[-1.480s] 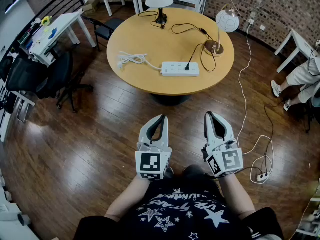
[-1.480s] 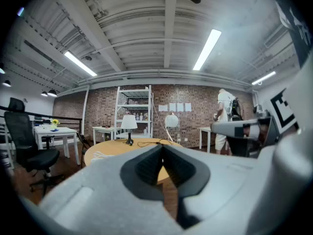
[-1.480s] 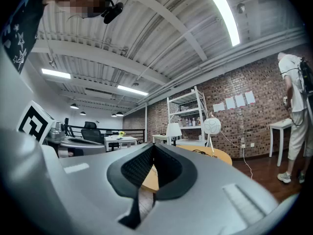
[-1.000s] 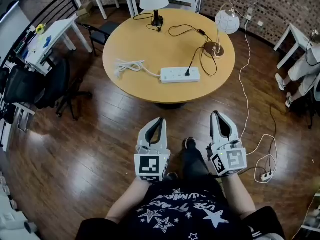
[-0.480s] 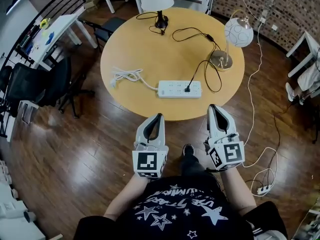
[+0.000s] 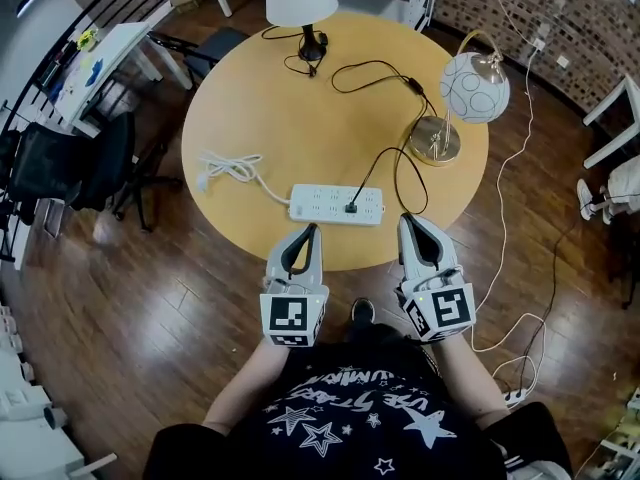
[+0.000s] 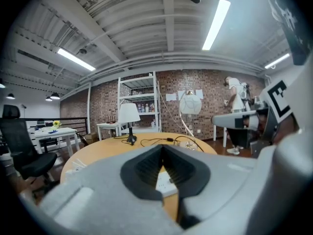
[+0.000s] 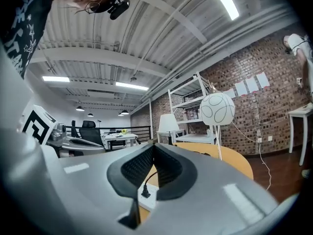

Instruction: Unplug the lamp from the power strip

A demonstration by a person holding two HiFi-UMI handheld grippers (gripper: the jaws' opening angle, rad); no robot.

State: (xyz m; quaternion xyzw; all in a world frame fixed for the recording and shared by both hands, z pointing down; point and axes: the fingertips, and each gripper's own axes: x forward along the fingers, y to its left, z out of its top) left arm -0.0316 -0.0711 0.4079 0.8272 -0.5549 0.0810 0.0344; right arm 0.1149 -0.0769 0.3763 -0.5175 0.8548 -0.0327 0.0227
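Lamp plug (image 6: pixel 352 208) is seated in the power strip (image 6: pixel 318 203), laid left-to-right at frame centre, just above and between the left gripper (image 6: pixel 308 231) and right gripper (image 6: pixel 409 221), about equally near, both closed and empty.

The person held both arms low and forward, elbows close by the torso. The left claw (image 6: pixel 310 230) and the right claw (image 6: pixel 404 220) sat side by side, apart from one another, both pointing ahead and away from the body. Each claw's jaws were pressed together at the tips (only the padded hollow behind the tips gaped), with nothing between them. The left marker cube (image 6: pixel 294 318) and the right marker cube (image 6: pixel 440 311) faced upward, just ahead of the bare left forearm (image 6: pixel 248 386) and right forearm (image 6: pixel 472 386). The right claw reached slightly farther forward.
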